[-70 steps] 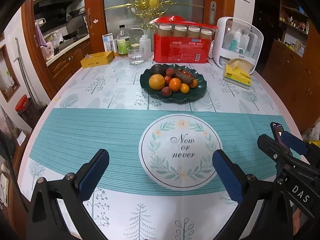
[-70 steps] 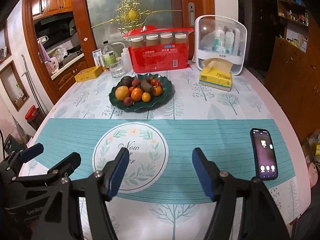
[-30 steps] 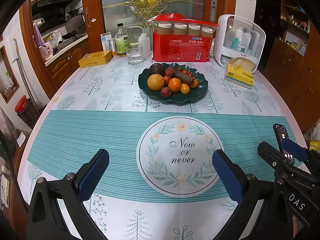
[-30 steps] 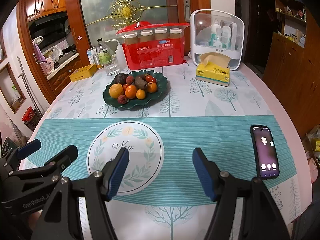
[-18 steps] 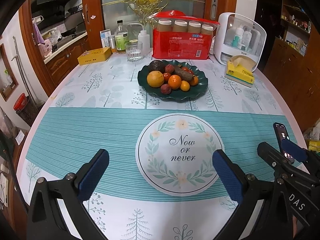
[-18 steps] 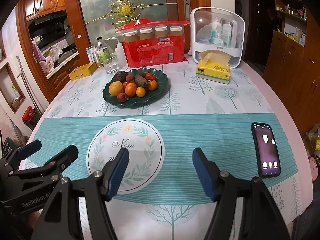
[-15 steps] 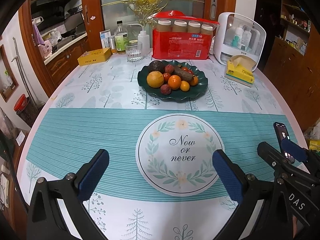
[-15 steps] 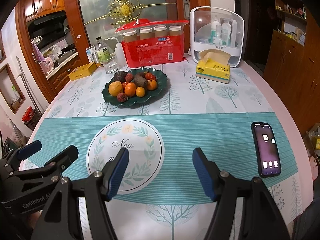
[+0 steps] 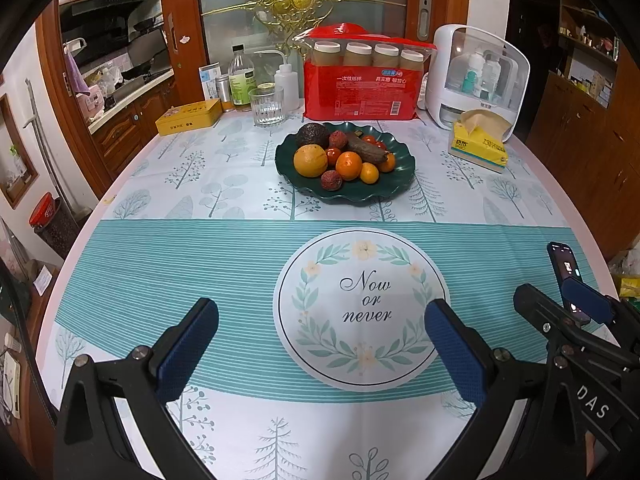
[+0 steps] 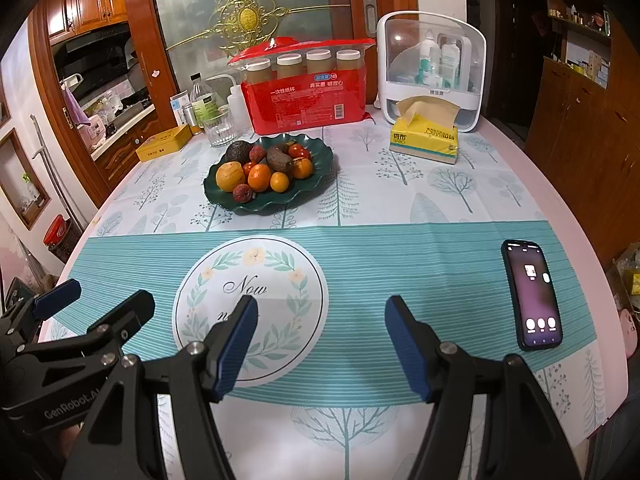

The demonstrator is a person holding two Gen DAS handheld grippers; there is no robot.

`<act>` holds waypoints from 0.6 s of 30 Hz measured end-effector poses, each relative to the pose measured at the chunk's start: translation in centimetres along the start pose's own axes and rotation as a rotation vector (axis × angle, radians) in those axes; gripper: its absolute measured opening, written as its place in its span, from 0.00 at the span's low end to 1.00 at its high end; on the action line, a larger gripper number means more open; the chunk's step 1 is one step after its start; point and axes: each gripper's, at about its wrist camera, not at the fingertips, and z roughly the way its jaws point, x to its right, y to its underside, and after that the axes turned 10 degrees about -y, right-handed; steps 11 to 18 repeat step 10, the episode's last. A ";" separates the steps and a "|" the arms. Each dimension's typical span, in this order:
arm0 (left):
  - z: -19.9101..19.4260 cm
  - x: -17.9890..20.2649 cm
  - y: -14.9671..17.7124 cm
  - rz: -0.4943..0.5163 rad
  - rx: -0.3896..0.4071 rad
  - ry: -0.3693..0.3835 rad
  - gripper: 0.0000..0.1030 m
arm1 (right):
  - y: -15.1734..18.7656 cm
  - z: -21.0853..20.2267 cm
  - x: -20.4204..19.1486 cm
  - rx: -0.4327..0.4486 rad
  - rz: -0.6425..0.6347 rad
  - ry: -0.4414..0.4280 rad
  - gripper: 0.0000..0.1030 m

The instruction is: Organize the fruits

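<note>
All fruit (image 9: 344, 156) piled on the green plate (image 9: 400, 184); both tools, left (image 9: 320, 336) and right (image 10: 318, 344), wide open, empty. Could be done or early.

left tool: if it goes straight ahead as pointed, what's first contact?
Likely the green fruit plate: the left tool is open and empty, with only bare tablecloth between. Depth is unclear; pitched down, it meets cloth first.

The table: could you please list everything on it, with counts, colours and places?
Plate: one, dark green, centre-back.
Fruit: about ten pieces, orange, red, brown, dark, all on the plate.
Cup pack: one, red, behind the plate.
Glass: one, clear, back left.
Tin: one, yellow, back left.
Tissues: one, yellow, back right.
Phone: one, black, right.
Left gripper: open, empty.
Right gripper: open, empty.
</note>
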 end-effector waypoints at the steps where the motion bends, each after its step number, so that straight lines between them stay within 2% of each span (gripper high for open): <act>1: 0.0 0.0 0.0 0.000 0.000 0.000 0.99 | 0.0 0.0 0.0 0.000 0.000 0.001 0.65; 18: -0.1 -0.2 0.0 0.000 -0.001 0.000 0.99 | 0.0 -0.1 -0.1 -0.001 0.000 -0.001 0.65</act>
